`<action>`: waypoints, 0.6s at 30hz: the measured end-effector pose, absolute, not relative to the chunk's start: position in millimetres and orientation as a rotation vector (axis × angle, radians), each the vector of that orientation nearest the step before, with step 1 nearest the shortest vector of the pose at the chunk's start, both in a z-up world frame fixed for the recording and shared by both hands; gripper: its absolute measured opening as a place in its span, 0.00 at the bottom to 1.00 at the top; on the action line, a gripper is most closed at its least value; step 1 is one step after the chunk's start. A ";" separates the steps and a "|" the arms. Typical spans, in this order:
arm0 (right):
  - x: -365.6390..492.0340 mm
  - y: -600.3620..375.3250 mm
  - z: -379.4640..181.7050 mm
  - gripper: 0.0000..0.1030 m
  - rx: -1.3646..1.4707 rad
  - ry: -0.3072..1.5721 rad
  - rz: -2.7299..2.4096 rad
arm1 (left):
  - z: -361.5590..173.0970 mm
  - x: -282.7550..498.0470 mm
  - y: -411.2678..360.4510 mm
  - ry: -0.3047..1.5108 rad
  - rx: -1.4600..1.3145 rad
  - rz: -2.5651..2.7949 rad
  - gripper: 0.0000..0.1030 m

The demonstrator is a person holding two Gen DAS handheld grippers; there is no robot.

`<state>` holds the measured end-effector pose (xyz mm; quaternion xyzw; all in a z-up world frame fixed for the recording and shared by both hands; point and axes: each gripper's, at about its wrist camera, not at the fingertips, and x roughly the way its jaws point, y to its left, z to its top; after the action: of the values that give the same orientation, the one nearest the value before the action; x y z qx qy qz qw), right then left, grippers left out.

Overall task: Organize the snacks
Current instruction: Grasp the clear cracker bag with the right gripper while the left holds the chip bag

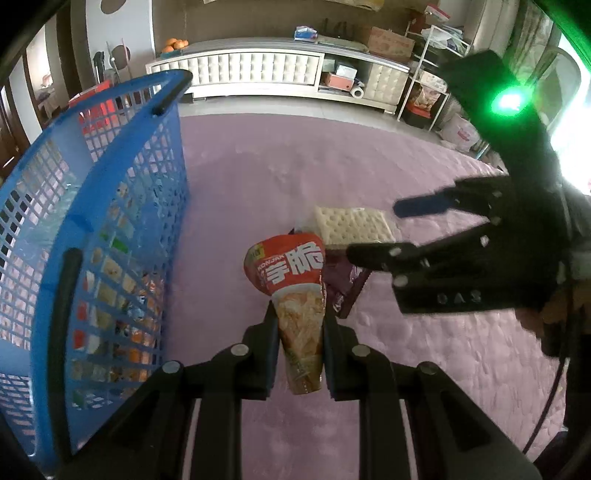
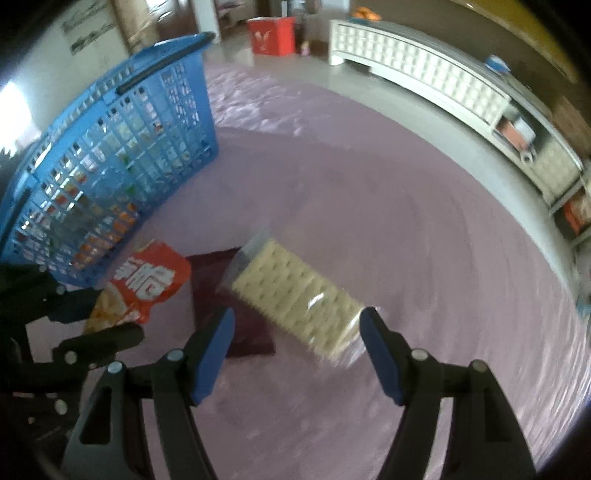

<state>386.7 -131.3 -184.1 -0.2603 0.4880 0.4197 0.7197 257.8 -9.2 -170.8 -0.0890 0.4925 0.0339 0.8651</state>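
Note:
My left gripper (image 1: 300, 314) is shut on a red konjac chip bag (image 1: 295, 288), held just above the purple cloth; the bag also shows in the right wrist view (image 2: 147, 284). A blue mesh basket (image 1: 110, 206) with several snacks inside stands to its left, also in the right wrist view (image 2: 110, 147). A clear cracker pack (image 2: 295, 299) lies on the cloth, with a dark purple packet (image 2: 229, 295) beside it. My right gripper (image 2: 297, 321) is open, its jaws straddling the near end of the cracker pack. It shows in the left wrist view (image 1: 373, 229).
A purple cloth (image 2: 369, 203) covers the surface. A white tufted cabinet (image 1: 258, 70) runs along the far wall, with boxes and a rack (image 1: 428, 74) at the right. A red bin (image 2: 273, 35) stands beyond the basket.

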 end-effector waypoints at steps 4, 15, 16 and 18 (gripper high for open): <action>397.9 -122.3 -196.8 0.72 -0.649 1.095 1.006 | -179.2 262.7 -10.5 1.046 -0.192 0.085 0.18; 404.9 -109.5 -212.7 0.74 -0.701 1.054 1.219 | -192.2 267.0 -7.8 1.072 -0.194 0.117 0.18; 406.3 -108.8 -212.7 0.73 -0.695 1.057 1.221 | -191.7 266.1 -7.7 1.071 -0.193 0.120 0.18; 404.0 -109.9 -212.0 0.67 -0.703 1.036 1.220 | -191.1 264.4 -7.1 1.072 -0.192 0.125 0.18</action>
<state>404.0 -109.9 -212.0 -0.3085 0.4545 0.5354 0.6416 264.4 -7.1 -191.1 -0.0914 0.5097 0.0592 0.8534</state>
